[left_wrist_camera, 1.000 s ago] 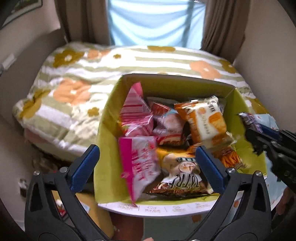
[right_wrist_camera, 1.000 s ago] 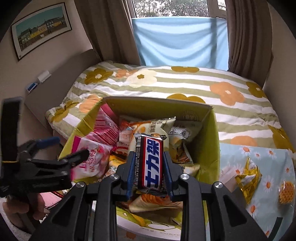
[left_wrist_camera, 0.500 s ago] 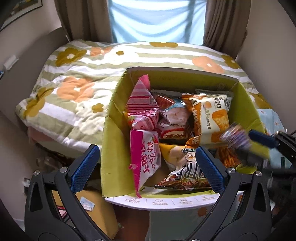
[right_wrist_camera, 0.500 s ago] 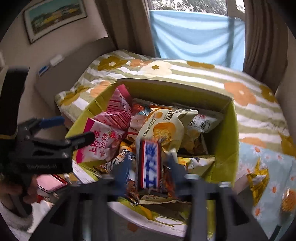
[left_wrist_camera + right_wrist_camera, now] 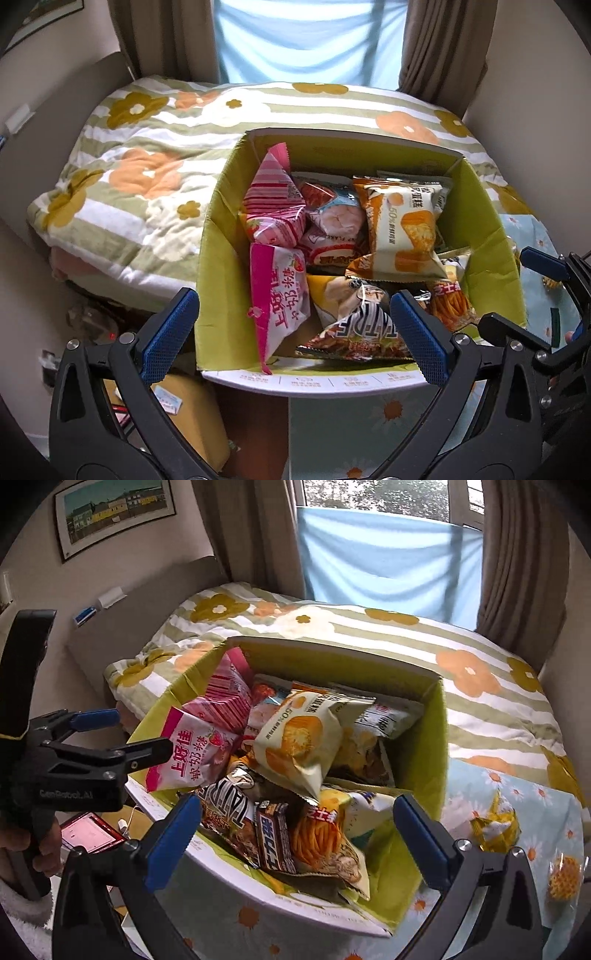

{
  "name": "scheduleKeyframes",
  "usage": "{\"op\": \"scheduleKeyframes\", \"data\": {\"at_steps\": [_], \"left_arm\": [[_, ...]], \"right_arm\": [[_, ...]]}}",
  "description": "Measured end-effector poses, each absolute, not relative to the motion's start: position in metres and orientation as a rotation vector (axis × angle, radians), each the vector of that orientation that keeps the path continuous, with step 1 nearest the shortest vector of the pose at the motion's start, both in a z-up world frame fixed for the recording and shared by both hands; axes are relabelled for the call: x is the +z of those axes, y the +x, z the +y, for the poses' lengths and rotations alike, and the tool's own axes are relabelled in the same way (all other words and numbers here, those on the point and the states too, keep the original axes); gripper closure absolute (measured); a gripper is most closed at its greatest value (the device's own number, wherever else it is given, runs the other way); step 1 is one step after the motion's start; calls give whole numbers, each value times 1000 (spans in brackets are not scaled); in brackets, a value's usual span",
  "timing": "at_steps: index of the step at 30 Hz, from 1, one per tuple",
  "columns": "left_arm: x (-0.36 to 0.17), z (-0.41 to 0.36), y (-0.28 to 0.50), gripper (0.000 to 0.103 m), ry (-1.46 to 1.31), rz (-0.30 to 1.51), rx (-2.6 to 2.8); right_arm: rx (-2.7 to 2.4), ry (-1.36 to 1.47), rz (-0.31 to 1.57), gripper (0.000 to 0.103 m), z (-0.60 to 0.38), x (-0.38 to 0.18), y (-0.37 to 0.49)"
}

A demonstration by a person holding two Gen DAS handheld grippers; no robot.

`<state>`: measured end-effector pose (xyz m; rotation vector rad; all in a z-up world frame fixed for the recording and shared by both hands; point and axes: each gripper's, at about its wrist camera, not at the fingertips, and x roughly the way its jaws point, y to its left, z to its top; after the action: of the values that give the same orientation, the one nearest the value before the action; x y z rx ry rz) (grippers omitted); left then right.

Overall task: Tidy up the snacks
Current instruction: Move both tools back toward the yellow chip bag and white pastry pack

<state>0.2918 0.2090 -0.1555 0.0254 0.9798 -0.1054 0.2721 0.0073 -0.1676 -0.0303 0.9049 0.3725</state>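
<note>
Your right gripper [image 5: 299, 836] has just swung its jaws out as wide as they go, and nothing sits between them now. The chocolate bar [image 5: 275, 840] lies in the box [image 5: 443, 746], face up near the front edge, wedged between a dark crinkly chip bag [image 5: 225, 812] on its left and an orange noodle-snack pack [image 5: 319, 840] on its right. It looks like it's touching both of them.

Your left gripper [image 5: 291, 338] is spread wide too, with nothing in it. It hangs over the front left corner of the box, one blue pad outside the left wall and the other over the snacks. From the right camera you can see it side-on at the left, with a hand [image 5: 44, 845] wrapped around its handle.

The box itself is green inside and pretty stuffed. There's a pink candy bag [image 5: 279, 295] leaning against the left wall, a pink striped pack [image 5: 275, 199] behind it, and a big cream and orange cake bag [image 5: 400, 236] lying on top toward the middle. More packs are buried underneath, and I can't make those out properly.

The box sits at the foot of a bed with a flower-print blanket [image 5: 140, 173]. To the right of it, on a blue daisy cloth [image 5: 524, 794], two snacks lie outside the box: a gold-wrapped one [image 5: 495, 829] and a yellow round one [image 5: 565, 880] near the edge of view.
</note>
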Motion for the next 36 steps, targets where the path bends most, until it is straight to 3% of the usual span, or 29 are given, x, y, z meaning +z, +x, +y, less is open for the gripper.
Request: {"op": "scheduleKeyframes", "data": {"at_steps": [22, 36], "left_arm": [[-120, 145, 281, 0, 114, 862, -318], [-109, 41, 269, 0, 171, 838, -371]], "right_arm": [[57, 107, 826, 0, -65, -125, 220], [6, 205, 832, 0, -162, -133, 209]]}}
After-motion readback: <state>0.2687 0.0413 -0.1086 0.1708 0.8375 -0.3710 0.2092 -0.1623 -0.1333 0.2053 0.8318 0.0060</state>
